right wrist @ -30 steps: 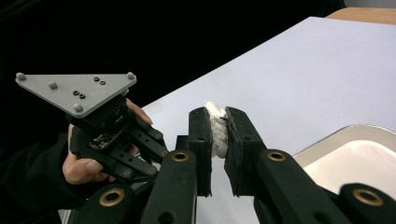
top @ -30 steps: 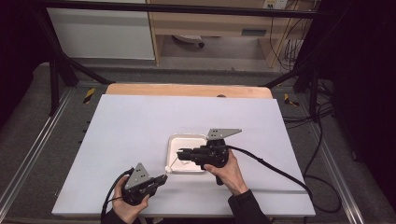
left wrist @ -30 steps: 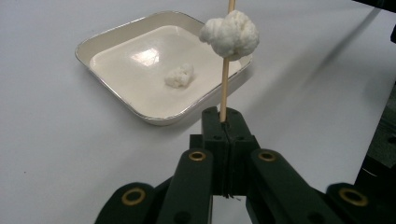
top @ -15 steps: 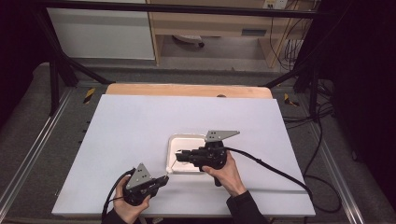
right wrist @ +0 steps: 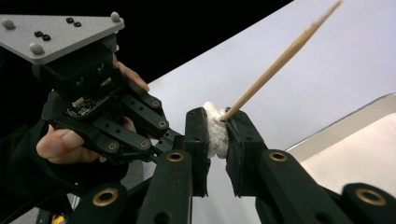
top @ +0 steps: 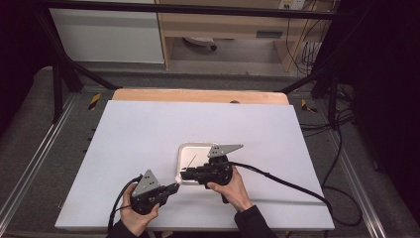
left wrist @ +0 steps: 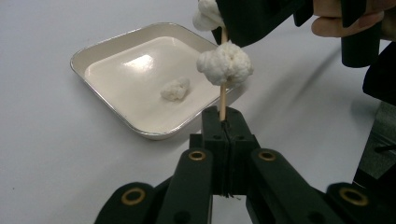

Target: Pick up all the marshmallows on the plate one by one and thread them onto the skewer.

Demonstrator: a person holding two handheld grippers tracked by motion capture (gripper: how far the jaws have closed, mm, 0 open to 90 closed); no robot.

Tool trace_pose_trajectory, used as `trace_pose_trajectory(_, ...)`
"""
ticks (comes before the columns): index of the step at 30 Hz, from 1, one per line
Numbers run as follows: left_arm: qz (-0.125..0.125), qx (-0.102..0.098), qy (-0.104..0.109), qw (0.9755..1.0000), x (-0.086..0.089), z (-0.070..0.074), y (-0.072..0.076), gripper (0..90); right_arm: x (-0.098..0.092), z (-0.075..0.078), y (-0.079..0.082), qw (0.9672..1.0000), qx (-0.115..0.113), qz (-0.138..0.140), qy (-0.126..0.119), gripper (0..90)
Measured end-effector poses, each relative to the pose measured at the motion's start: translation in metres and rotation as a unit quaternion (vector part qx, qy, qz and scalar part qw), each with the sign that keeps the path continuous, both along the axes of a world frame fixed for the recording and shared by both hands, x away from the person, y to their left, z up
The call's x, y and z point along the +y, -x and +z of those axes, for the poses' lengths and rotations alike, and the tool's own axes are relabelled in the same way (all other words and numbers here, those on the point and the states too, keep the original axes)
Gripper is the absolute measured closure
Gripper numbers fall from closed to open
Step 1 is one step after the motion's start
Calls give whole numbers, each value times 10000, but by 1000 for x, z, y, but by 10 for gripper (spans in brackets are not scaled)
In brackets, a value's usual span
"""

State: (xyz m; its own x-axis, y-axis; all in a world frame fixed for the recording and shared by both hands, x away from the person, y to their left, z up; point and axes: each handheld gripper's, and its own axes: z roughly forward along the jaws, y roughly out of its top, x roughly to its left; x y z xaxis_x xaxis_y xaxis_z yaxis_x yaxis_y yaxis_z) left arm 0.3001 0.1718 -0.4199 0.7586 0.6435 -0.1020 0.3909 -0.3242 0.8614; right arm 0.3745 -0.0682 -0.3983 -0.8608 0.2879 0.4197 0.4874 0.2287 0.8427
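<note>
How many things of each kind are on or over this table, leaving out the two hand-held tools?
white fluffy lumps: 3
wooden skewer: 1
tray: 1
Total: 5

The big white desk stood on a grey floor. Behind it were a white cupboard and a wooden shelf. The room was dark.
</note>
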Motion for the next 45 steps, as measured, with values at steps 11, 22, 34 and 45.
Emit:
trace_pose_trajectory(11, 221, 164, 79, 9996, 13, -4, -5, 888, -19, 20, -2, 9946, -615, -778, 293, 383)
trace_pose_trajectory(22, 333, 244, 116, 9991, 19, -7, -8, 887, -16, -6, -16, 9788, -759, -1194, 1481, 92)
trace_pose_trajectory(34, 367, 230, 126, 9990, 22, -7, -9, 887, -7, -34, -35, 9686, -699, -1364, 1955, 70)
trace_pose_trajectory(45, 367, 235, 100, 9990, 21, -8, -9, 886, 0, -50, -36, 9685, -651, -1173, 2098, 270)
